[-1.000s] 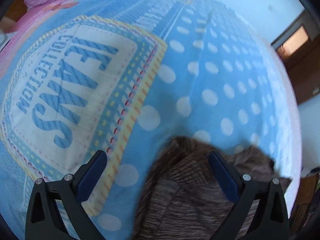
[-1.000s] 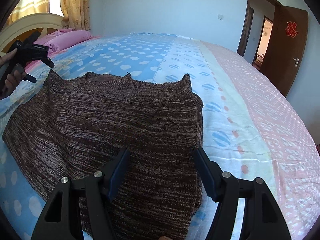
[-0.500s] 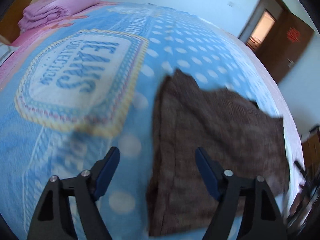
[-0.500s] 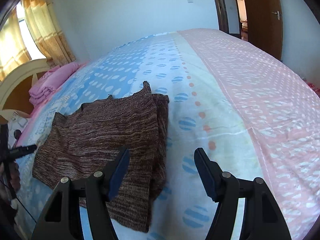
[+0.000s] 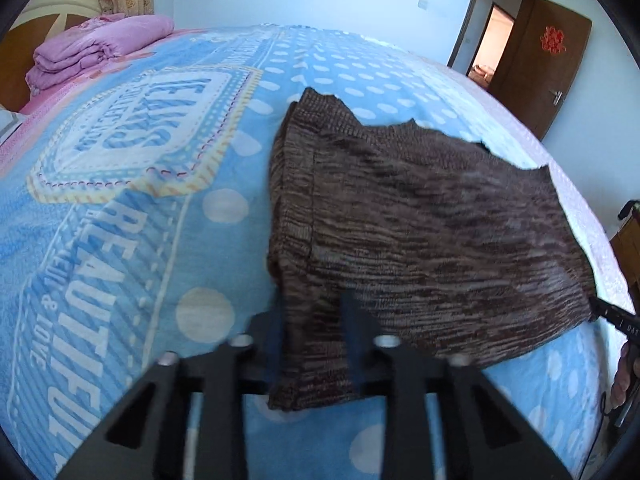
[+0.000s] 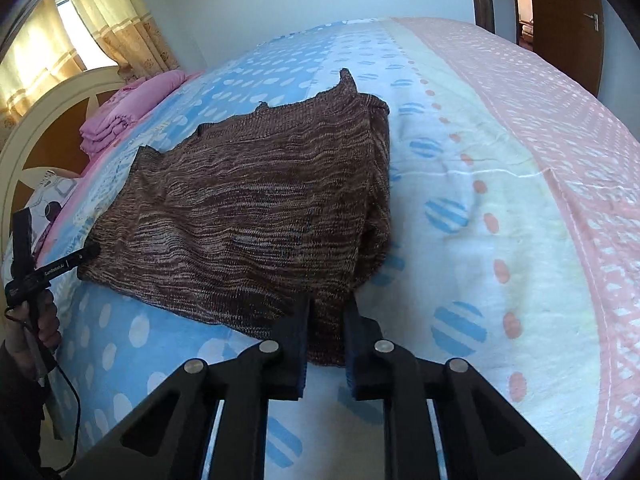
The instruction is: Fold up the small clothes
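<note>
Brown marled knit, the small garment (image 6: 256, 208) lies spread on the bed (image 6: 500, 184), over the blue dotted part of the bedspread, with one side folded under itself along the edge nearest the pale stripe. The right hand-held gripper (image 6: 326, 332) has its two fingers drawn close together on the near corner of the knit, the cloth pinched between the pads. The left hand-held gripper (image 5: 314, 344) is likewise clamped on the garment (image 5: 420, 232) at the opposite near corner, a strip of knit hanging down between its fingers; this view is blurred around the fingertips. In the right wrist view the left tool's black body shows at the garment's far-left corner, held by a hand (image 6: 44, 320) with a cable trailing below. A folded pink quilt (image 5: 100, 48) sits near the headboard (image 6: 36, 120), well apart from the garment. Patterned curtains (image 6: 116, 20) hang behind it, and a brown door (image 5: 548, 64) stands open beyond the bed.
</note>
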`<state>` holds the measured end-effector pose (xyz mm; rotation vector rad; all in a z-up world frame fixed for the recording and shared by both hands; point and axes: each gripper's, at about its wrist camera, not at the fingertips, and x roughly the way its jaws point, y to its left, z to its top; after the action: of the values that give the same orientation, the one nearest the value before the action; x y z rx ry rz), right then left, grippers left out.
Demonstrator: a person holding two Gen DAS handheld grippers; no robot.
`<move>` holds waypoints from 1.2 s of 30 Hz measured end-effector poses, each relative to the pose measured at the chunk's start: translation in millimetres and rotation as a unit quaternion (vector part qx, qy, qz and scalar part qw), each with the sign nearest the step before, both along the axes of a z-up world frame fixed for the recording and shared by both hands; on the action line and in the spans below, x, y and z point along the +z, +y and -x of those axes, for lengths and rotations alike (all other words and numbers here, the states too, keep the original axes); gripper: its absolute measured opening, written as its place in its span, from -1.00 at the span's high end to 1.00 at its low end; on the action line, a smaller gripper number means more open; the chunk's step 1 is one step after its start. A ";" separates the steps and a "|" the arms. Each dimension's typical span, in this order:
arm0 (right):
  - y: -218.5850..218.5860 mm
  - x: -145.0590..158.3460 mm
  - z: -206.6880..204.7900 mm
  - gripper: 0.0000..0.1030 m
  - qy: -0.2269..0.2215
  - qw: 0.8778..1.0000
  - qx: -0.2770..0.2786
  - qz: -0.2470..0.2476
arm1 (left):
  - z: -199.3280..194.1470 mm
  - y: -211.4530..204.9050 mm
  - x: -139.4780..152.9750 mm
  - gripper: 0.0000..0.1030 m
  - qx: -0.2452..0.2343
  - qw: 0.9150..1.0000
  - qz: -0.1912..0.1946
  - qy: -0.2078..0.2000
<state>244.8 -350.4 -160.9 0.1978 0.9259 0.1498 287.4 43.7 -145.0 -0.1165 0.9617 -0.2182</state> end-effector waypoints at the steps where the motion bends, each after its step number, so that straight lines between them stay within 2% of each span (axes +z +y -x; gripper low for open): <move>1: 1.0 3.4 1.9 0.85 -0.003 1.000 0.003 0.000 | 1.0 2.5 -0.1 0.81 -0.001 1.000 0.006 0.002; 4: -5.5 22.7 11.0 0.89 -0.020 1.000 0.005 -0.005 | 6.4 10.8 5.0 0.85 0.002 1.000 0.020 0.007; 7: -10.7 31.0 18.4 0.94 -0.017 1.000 0.008 0.010 | 13.8 14.6 7.0 0.87 0.001 1.000 0.016 0.011; 9: -10.9 26.8 21.1 0.95 -0.010 0.999 0.009 0.032 | 17.3 15.7 6.3 0.87 -0.004 1.000 0.013 0.011; 11: -8.1 9.5 16.9 0.95 0.015 0.998 0.011 0.059 | 17.5 15.2 4.2 0.87 -0.007 1.000 0.006 0.009; 13: -8.8 -0.2 14.4 0.95 0.021 0.998 0.007 0.057 | 17.7 11.2 2.3 0.85 -0.009 1.000 -0.009 0.005; 15: -6.0 5.3 14.6 0.94 0.020 0.997 0.006 0.069 | 21.6 3.9 4.4 0.82 -0.017 0.999 -0.037 -0.010; 16: -5.0 9.0 15.0 0.94 0.022 0.997 0.007 0.071 | 24.1 1.5 5.9 0.74 -0.015 0.998 -0.056 -0.016; 17: -4.6 12.2 15.8 0.92 0.022 0.997 0.004 0.073 | 26.5 0.9 7.8 0.71 -0.012 0.998 -0.063 -0.021; 20: -1.7 26.4 22.3 0.48 -0.004 0.993 -0.030 0.112 | 36.7 1.6 15.8 0.67 -0.009 0.995 -0.091 -0.042; 21: 1.9 32.9 23.4 0.38 -0.017 0.992 -0.032 0.124 | 41.4 1.8 19.7 0.61 -0.006 0.993 -0.100 -0.056; 23: 16.1 46.8 22.1 0.38 -0.046 0.990 -0.021 0.131 | 48.9 2.0 26.6 0.39 0.002 0.989 -0.117 -0.085; 24: 26.3 52.7 19.2 0.38 -0.056 0.990 -0.006 0.126 | 51.3 1.9 28.1 0.20 0.004 0.988 -0.125 -0.094; 25: 40.9 58.3 13.7 0.38 -0.066 0.991 0.020 0.112 | 51.0 1.8 27.4 0.12 0.002 0.987 -0.129 -0.095; 27: 70.4 62.9 0.4 0.38 -0.074 0.992 0.082 0.069 | 46.6 2.7 22.5 0.12 0.004 0.988 -0.128 -0.082; 29: 103.7 60.7 -15.2 0.38 -0.074 0.987 0.142 0.027 | 43.3 4.7 15.2 0.12 0.008 0.991 -0.120 -0.065; 32: 144.5 42.5 -38.8 0.38 -0.045 0.981 0.186 -0.006 | 39.3 8.2 2.1 0.09 0.018 0.993 -0.111 -0.037; 34: 166.9 23.2 -49.9 0.38 -0.022 0.978 0.206 -0.012 | 41.0 10.4 1.7 0.09 0.019 0.994 -0.104 -0.036; 36: 180.1 -4.3 -55.6 0.35 0.029 0.976 0.213 -0.020 | 43.3 11.0 1.3 0.09 0.014 0.994 -0.103 -0.032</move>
<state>300.4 -170.3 -165.2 0.0366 1.0151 0.5626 244.1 54.7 -143.6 0.0651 0.9135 -0.0955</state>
